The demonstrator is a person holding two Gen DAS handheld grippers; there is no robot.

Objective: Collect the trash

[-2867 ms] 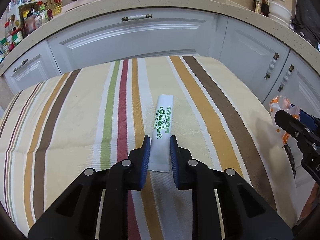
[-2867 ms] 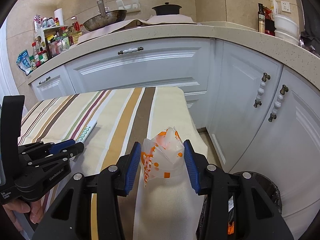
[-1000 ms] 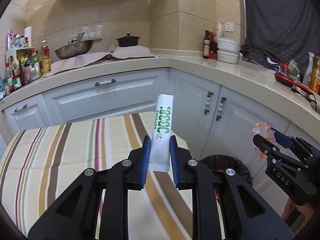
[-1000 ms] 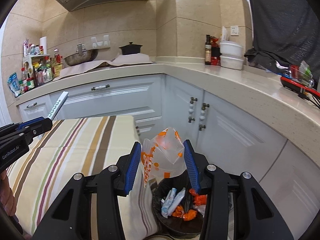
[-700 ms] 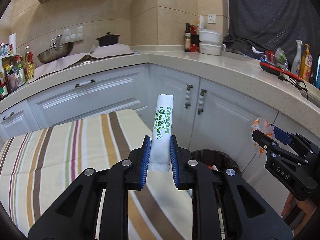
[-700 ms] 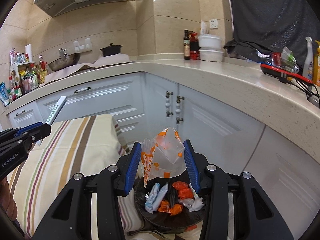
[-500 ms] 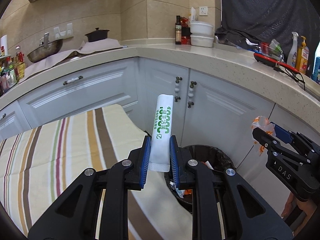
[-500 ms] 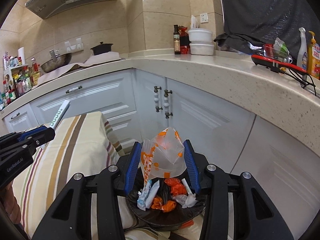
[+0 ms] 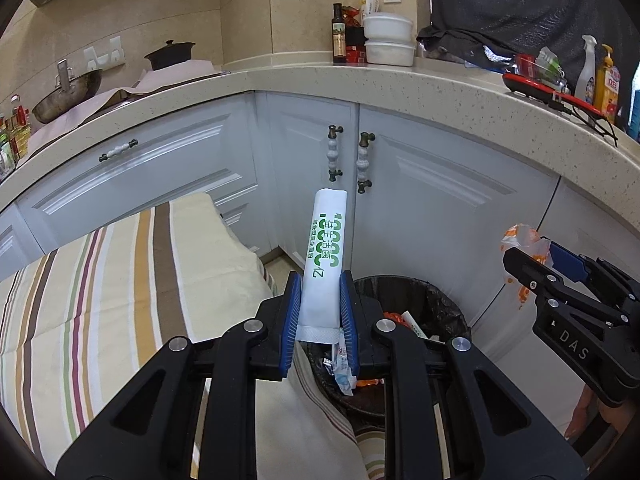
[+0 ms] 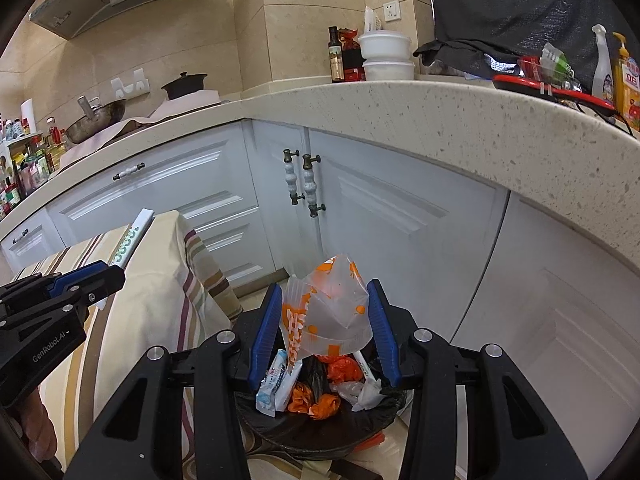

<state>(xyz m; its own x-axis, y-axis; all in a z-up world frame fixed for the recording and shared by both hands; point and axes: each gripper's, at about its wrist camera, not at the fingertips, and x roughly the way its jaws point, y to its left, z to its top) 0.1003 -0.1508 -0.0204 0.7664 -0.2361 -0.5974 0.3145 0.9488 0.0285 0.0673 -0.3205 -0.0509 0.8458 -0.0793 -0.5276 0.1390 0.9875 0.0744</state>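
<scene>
Left gripper (image 9: 319,312) clamped narrowly on white sachet (image 9: 324,256) with green print, sachet standing up and slightly tilted between the blue pads. Right gripper (image 10: 326,328) closed partway on crumpled clear wrapper (image 10: 332,316) with orange print, pads pressing both sides. Directly below and just beyond both: black-lined trash bin (image 10: 320,432), already holding orange and white scraps. Left of bin, striped tablecloth (image 9: 120,280) hanging over table edge. Farther back, white cabinet doors (image 9: 420,192), then speckled countertop (image 9: 400,84).
</scene>
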